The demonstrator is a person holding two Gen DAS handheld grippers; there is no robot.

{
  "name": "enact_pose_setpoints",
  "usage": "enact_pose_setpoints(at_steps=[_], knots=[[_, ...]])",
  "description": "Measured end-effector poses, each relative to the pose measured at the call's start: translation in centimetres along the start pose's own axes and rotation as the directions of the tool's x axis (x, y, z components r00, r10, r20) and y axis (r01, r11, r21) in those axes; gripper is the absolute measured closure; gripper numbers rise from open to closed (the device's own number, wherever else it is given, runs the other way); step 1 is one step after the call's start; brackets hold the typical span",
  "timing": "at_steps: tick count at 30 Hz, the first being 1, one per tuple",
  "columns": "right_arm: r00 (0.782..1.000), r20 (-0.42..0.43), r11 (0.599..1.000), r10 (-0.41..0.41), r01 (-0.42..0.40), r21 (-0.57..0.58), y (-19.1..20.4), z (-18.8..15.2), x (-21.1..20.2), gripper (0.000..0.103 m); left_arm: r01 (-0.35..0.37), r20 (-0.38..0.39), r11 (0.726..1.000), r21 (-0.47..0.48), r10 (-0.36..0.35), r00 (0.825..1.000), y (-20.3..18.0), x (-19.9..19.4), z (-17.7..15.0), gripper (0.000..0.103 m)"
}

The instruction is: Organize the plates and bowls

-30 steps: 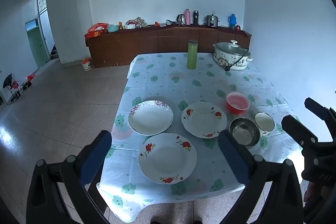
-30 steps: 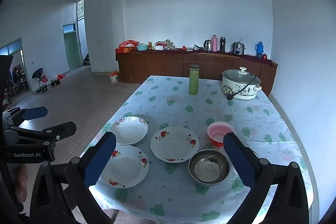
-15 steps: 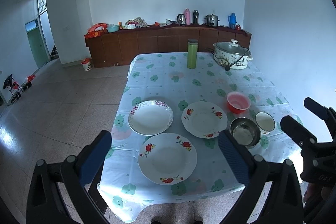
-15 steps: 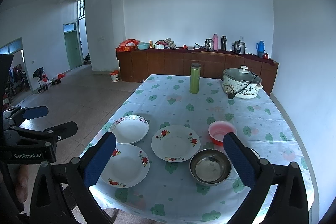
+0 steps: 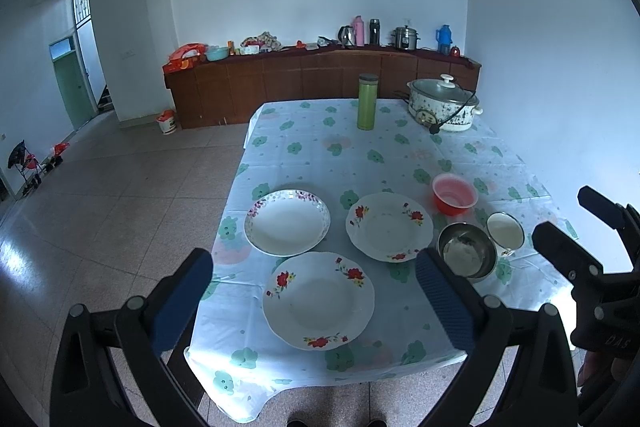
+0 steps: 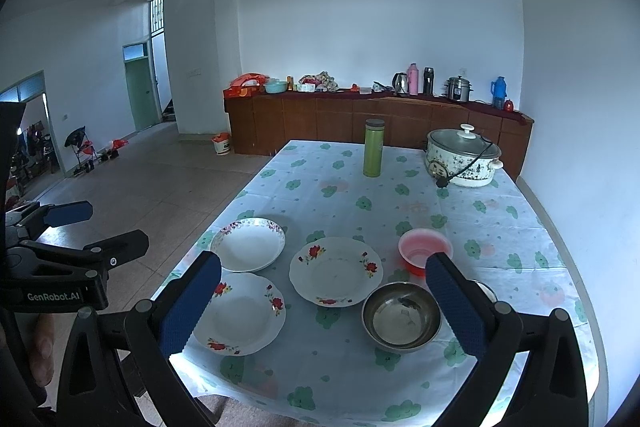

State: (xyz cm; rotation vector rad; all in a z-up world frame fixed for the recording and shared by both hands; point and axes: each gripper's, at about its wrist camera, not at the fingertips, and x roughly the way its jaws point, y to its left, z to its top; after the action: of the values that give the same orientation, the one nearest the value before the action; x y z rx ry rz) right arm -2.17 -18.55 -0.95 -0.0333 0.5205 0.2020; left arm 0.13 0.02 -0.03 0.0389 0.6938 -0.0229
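Observation:
Three white plates lie on the table's near end: a purple-rimmed plate (image 5: 287, 221) (image 6: 248, 243), a red-flowered plate (image 5: 389, 225) (image 6: 335, 270) to its right, and another red-flowered plate (image 5: 318, 299) (image 6: 239, 313) nearest me. A steel bowl (image 5: 467, 253) (image 6: 401, 315), a red plastic bowl (image 5: 454, 193) (image 6: 425, 253) and a small white bowl (image 5: 505, 228) sit to the right. My left gripper (image 5: 312, 299) is open and empty above the near edge. My right gripper (image 6: 324, 303) is open and empty, held back from the table.
A green flask (image 5: 367, 101) and a white lidded cooker (image 5: 443, 103) with a cord stand at the far end of the flowered tablecloth (image 5: 360, 155). A brown sideboard (image 5: 320, 79) lines the back wall. A white wall runs close along the table's right side.
Both views have shifted very slightly; the grippers stay open and nothing on the table has moved.

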Motion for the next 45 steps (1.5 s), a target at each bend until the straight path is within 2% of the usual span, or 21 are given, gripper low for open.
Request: enact_pose_setpoints(at_steps=[5,12,31,41,45], knots=[[1.000,-0.006,1.000,0.006,-0.006,0.000,-0.1,-0.1,0.1,0.000,-0.001,-0.008,1.000,-0.003,0.001,1.000,0.7,0.0,0.0,0.000],[1.000,-0.015,1.000,0.018,-0.018,0.002,-1.0,-0.2,-0.1,0.000,-0.010,-0.017,1.000,-0.003,0.010,1.000,-0.4,1.4,-1.5,0.000],[0.998,-0.040,0.999,0.042,-0.042,-0.004,-2.6,0.1,0.4,0.000,-0.023,-0.032,1.000,-0.008,0.022,0.999,-0.8,1.6,-1.5,0.000],[0.994,-0.073,0.997,0.078,-0.079,-0.019,-3.2,-0.3,1.6,0.000,-0.054,-0.085,0.998,-0.033,0.051,0.995,-1.8,2.9,-1.9,0.000],[0.994,-0.089,0.997,0.068,-0.071,-0.030,-2.9,-0.7,2.6,0.000,-0.067,-0.138,0.997,-0.043,0.060,0.989,-1.3,3.8,-2.6,0.000]])
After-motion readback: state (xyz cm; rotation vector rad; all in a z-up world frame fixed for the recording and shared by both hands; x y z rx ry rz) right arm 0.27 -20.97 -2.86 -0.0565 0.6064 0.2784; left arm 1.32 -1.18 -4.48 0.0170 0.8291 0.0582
